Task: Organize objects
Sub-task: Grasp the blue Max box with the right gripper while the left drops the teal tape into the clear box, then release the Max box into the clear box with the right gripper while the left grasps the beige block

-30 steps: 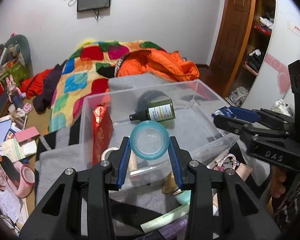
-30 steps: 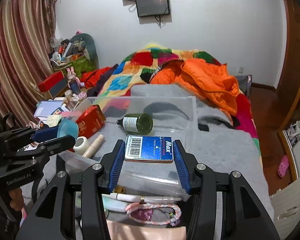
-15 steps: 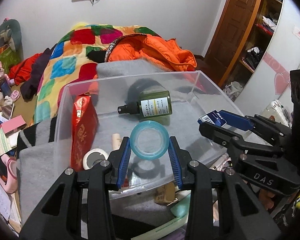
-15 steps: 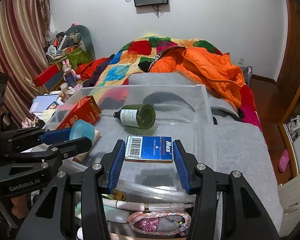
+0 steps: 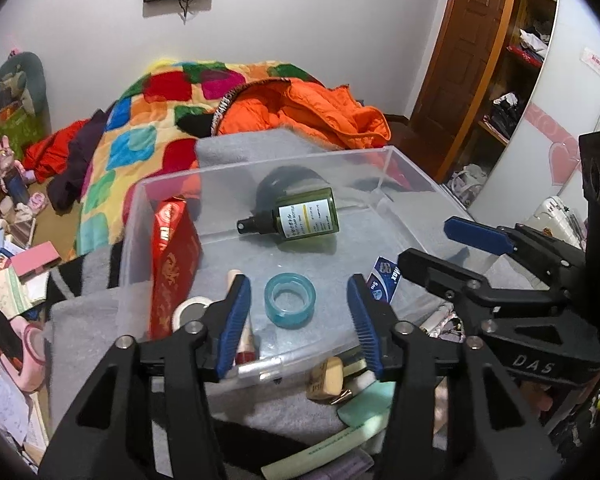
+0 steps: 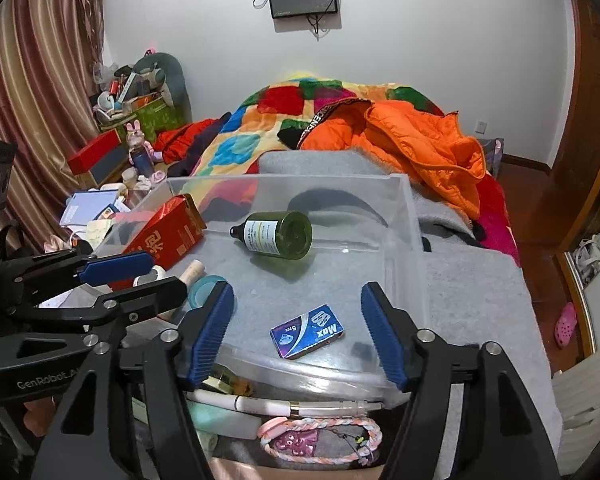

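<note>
Clear plastic bin: teal tape roll, formerly gripped, now on floor between opening left gripper jaws; blue Max box, formerly gripped, dropped at 6 o'clock under opening right gripper

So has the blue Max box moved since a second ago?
Yes. The blue Max box has dropped from between the right gripper's opening jaws onto the clear bin's floor, near the front wall, well short of the green spray bottle.
</note>
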Demonstrator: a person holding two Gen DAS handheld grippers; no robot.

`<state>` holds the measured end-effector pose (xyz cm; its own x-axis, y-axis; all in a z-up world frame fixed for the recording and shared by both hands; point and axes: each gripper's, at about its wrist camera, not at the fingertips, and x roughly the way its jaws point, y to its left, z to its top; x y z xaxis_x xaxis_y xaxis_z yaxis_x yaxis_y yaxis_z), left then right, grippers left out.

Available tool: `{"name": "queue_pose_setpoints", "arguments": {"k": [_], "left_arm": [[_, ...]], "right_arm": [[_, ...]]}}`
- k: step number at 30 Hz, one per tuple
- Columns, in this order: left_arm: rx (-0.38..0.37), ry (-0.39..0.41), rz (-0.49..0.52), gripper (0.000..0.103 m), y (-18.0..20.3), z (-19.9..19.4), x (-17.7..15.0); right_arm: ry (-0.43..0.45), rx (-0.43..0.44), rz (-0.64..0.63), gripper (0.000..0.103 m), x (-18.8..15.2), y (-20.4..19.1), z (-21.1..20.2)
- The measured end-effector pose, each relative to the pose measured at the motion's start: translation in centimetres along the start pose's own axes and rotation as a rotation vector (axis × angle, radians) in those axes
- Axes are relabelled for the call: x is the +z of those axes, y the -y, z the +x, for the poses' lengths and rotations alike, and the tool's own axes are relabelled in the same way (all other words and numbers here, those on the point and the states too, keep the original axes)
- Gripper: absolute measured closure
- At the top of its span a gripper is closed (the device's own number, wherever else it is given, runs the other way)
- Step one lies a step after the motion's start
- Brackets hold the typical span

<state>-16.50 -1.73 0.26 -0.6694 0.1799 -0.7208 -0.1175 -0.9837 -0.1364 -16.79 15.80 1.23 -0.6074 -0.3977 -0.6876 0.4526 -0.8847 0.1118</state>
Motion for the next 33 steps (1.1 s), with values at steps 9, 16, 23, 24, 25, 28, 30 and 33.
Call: {"name": "queue_pose_setpoints", "arguments": {"k": [9, 16, 23, 24, 25, 28, 30, 33], "left_arm": [[0.059, 0.075, 0.037, 0.038, 0.8, -3.3, -1.3], [0.070, 0.069, 0.044, 0.039, 1.3, -4.2, -3.7], [0.045, -0.020, 0.075, 0.057, 1.9, -2.2, -5.1], [0.043, -0.036, 0.084, 0.061, 2.0, -1.9, -5.2], [0.041, -0.052, 0.094, 0.063, 2.2, -1.5, -5.2], [0.031, -0.095, 0.103, 0.069, 2.3, -0.3, -5.2], [0.018, -0.123, 0.092, 0.074, 2.1, 0.5, -5.2], [0.012, -0.134, 0.070, 0.077, 2.0, 1.0, -5.2]], "right_arm": [[0.068, -0.014, -0.003, 0.027, -0.4, 0.4, -3.4], [0.078, -0.046, -0.008, 0.022, -2.1, 1.1, -5.2], [0.011, -0.049, -0.014, 0.021, -5.2, 1.6, -5.2], [-0.003, -0.041, -0.020, 0.021, -5.6, 1.6, -5.2], [-0.018, -0.028, -0.029, 0.021, -6.0, 1.5, -5.2], [-0.061, 0.028, -0.063, 0.021, -7.4, 1.0, -5.2], [-0.085, 0.049, -0.093, 0.021, -8.2, 0.6, -5.0], [-0.112, 0.049, -0.125, 0.021, -9.0, 0.3, -4.4]]}}
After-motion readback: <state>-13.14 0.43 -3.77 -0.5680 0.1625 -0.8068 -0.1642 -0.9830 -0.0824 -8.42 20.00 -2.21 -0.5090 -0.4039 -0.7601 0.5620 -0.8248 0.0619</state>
